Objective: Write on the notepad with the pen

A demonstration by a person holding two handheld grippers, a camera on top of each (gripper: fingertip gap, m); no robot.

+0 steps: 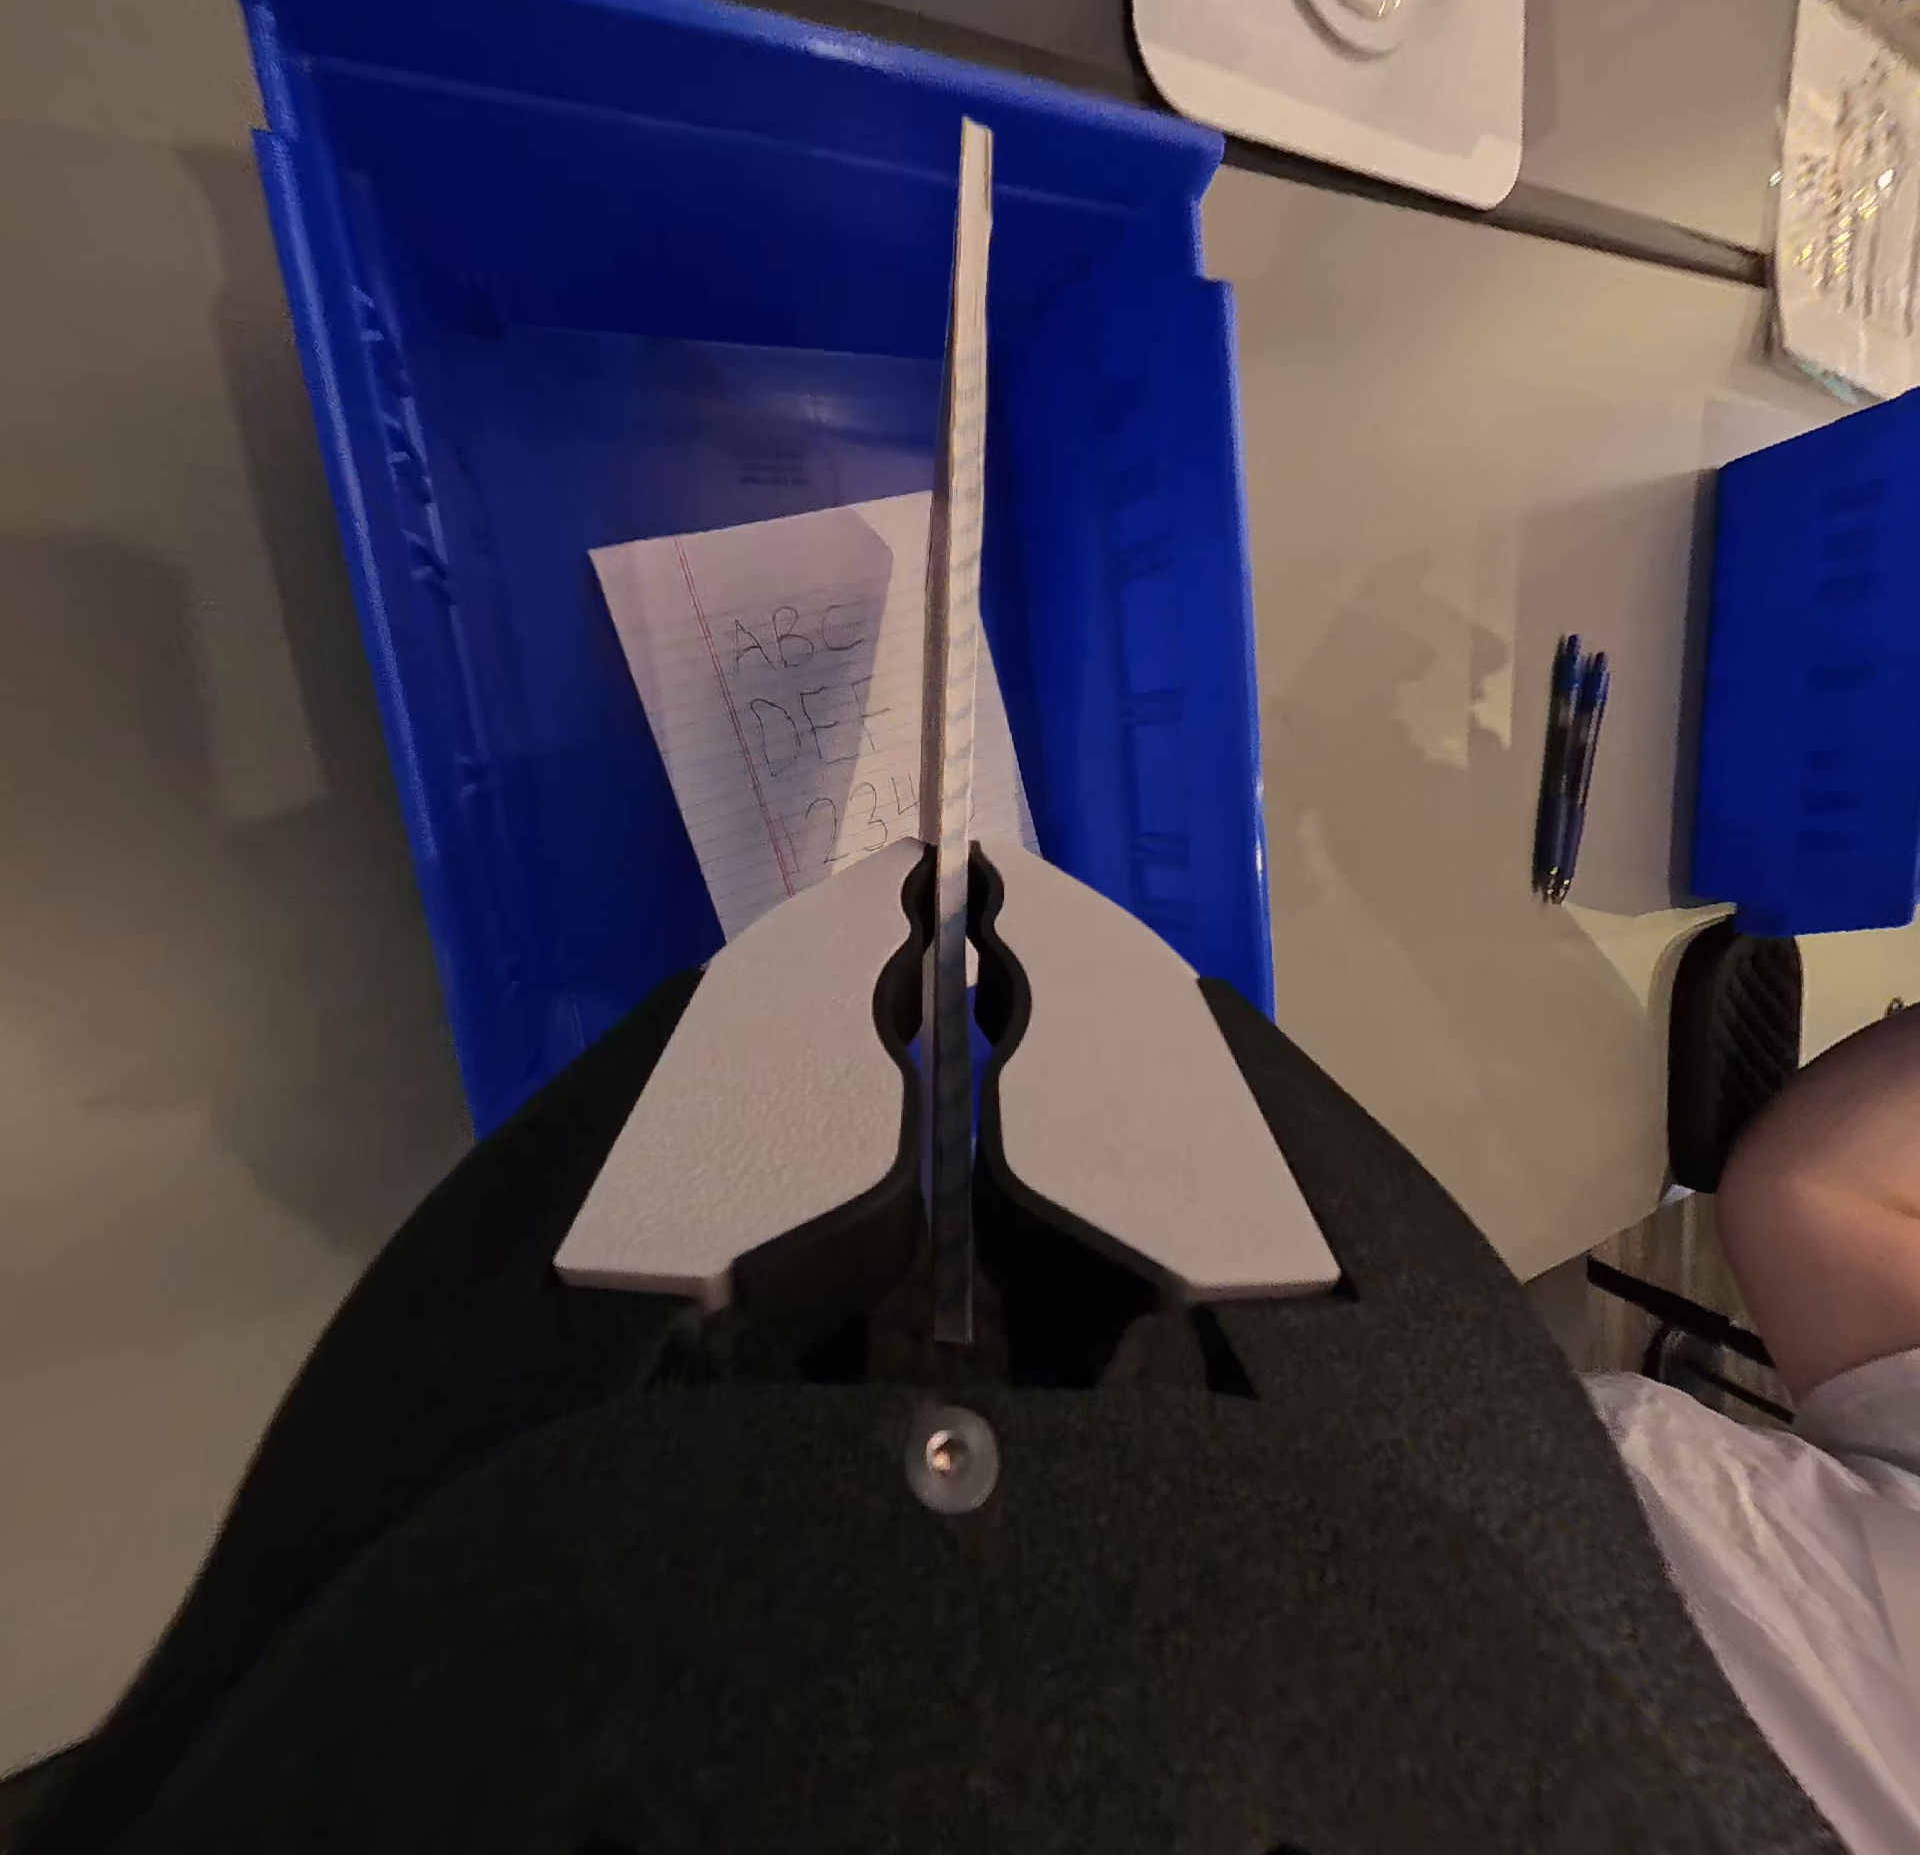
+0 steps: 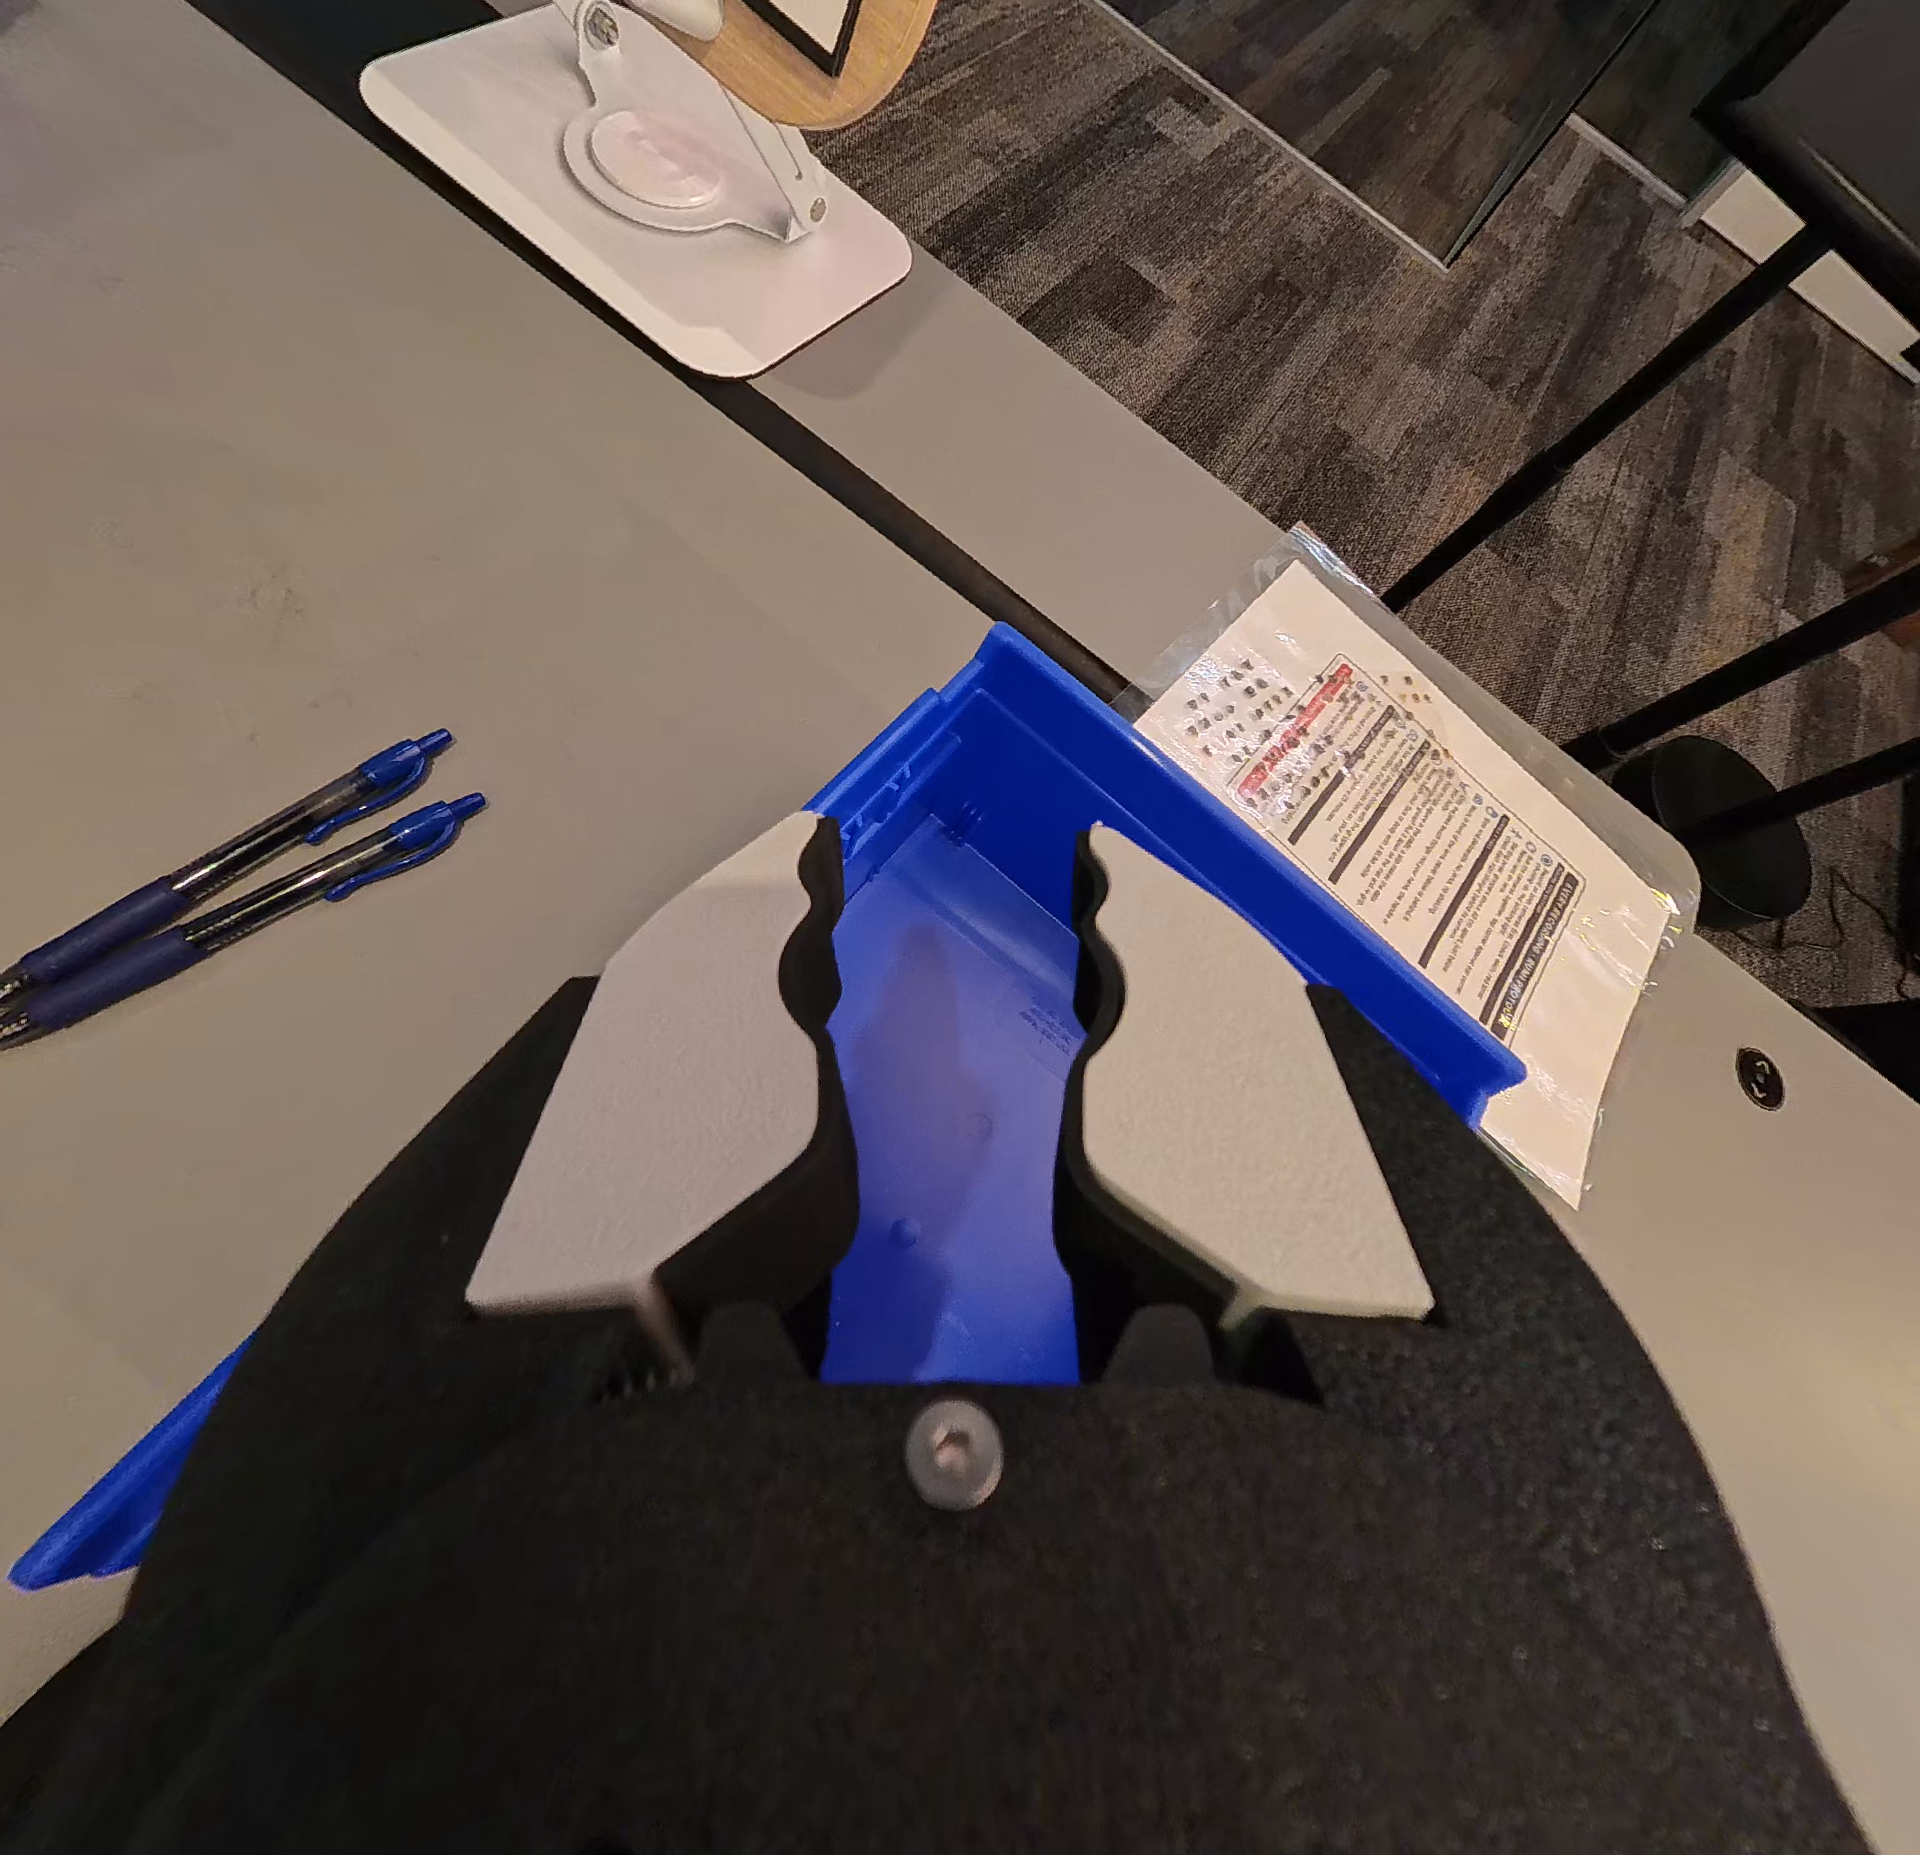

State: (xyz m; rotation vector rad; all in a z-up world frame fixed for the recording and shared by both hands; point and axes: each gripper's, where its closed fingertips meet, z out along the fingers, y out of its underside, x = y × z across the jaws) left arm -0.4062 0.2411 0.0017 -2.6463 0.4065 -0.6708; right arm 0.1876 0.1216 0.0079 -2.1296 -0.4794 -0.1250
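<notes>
**Left tool gripping the notepad edge-on above a blue bin; right tool idling open**

Left tool is clamping the notepad, which is showing only its thin edge to the left wrist camera and is standing upright between the closed jaws. It is hanging over a large blue bin, in which a loose lined sheet bearing handwriting is lying on the floor of the bin. Held this way, the pad is probably being lifted out of, or carried over, the bin towards the open bench, where a flat writing surface is waiting.

Right tool is hovering with its jaws well apart and nothing between them, above a second blue bin whose visible part is holding nothing. Two blue pens are lying side by side on the bench to its left, well apart from both bins; one of these is the likely next pick. A laminated sheet is lying just beyond the second bin, and a white stand is occupying the far edge of the bench. No writing is under way yet.
</notes>
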